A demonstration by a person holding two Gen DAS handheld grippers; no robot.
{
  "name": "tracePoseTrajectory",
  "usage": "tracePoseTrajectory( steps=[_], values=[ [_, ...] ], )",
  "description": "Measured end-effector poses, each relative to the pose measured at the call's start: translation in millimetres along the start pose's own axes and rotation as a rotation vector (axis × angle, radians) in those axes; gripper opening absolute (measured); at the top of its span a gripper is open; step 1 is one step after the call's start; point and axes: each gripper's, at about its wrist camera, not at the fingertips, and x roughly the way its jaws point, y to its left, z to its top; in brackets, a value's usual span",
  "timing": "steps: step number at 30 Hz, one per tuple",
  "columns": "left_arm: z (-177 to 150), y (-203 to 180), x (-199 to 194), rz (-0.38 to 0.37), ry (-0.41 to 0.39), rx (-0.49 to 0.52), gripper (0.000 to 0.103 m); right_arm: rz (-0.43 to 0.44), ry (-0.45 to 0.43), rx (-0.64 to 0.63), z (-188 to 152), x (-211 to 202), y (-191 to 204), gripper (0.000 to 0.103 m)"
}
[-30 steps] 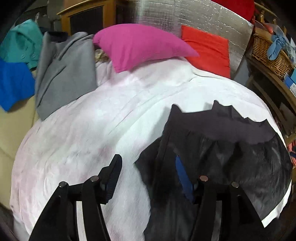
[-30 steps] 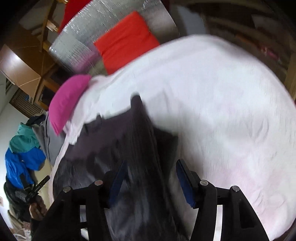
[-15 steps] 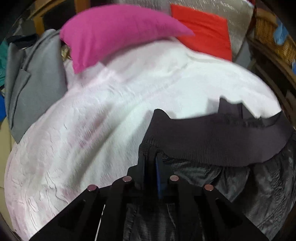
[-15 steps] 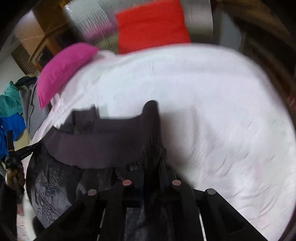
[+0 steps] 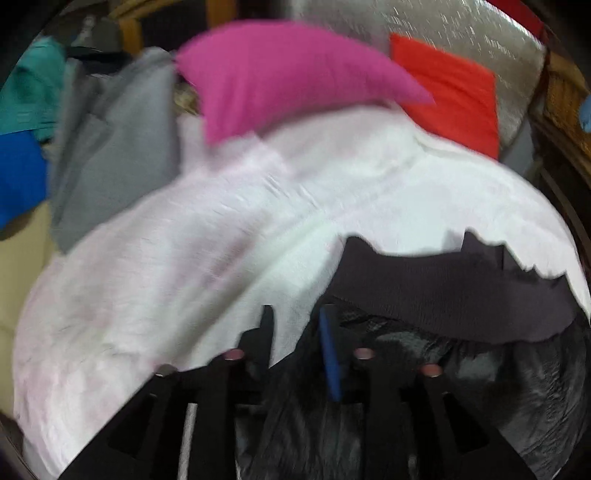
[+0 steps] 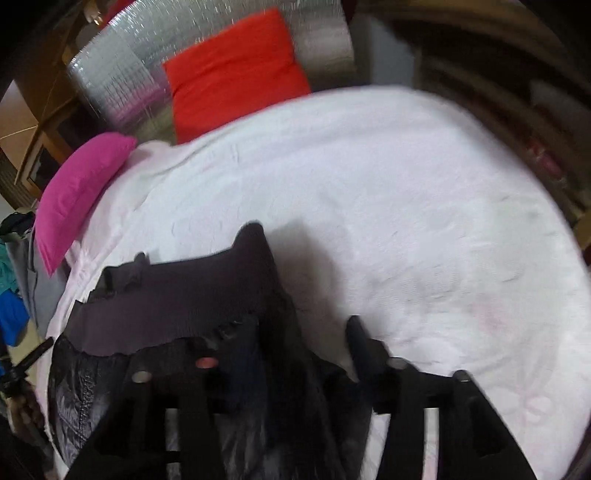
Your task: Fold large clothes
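A black shiny jacket with a dark ribbed hem band (image 5: 454,295) lies on the white bed cover (image 5: 229,236). In the left wrist view my left gripper (image 5: 295,325) is open, with white cover showing between its fingers, at the jacket's left corner. In the right wrist view the jacket (image 6: 177,306) lies at lower left on the cover (image 6: 406,206). My right gripper (image 6: 295,339) is open, with the jacket's right edge lying between its fingers.
A pink pillow (image 5: 280,74) and a red pillow (image 5: 450,88) lie at the head of the bed against a silver panel (image 5: 424,29). Grey (image 5: 122,147), teal and blue clothes hang at the left. A wicker basket stands at the right.
Both grippers were shut on the jacket's hem corners half a second ago. Both have now opened and the hem lies on the bed.
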Motion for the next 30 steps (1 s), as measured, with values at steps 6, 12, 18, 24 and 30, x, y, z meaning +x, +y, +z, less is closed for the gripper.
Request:
tracePoseTrajectory(
  steps=[6,12,18,24,30],
  values=[
    [-39,-44,-54,-0.078,-0.084,0.059,0.057,0.081,-0.101,-0.117,-41,-38,77,0.063],
    [-95,-108,-54,-0.1,-0.058,0.185,0.058,0.02,-0.051,-0.306,-94,-9,136,0.063],
    [-96,-118,-3,-0.02,0.079,0.186,0.061,-0.127,0.028,-0.293,-85,39,129,0.064],
    [-83,-111,-7,-0.01,0.116,0.152,0.06,-0.131,0.003,-0.223,-81,18,122,0.066],
    [-118,-98,-79,-0.051,-0.04,0.145,0.066,-0.017,-0.158,-0.181,-127,-69,118,0.074]
  ],
)
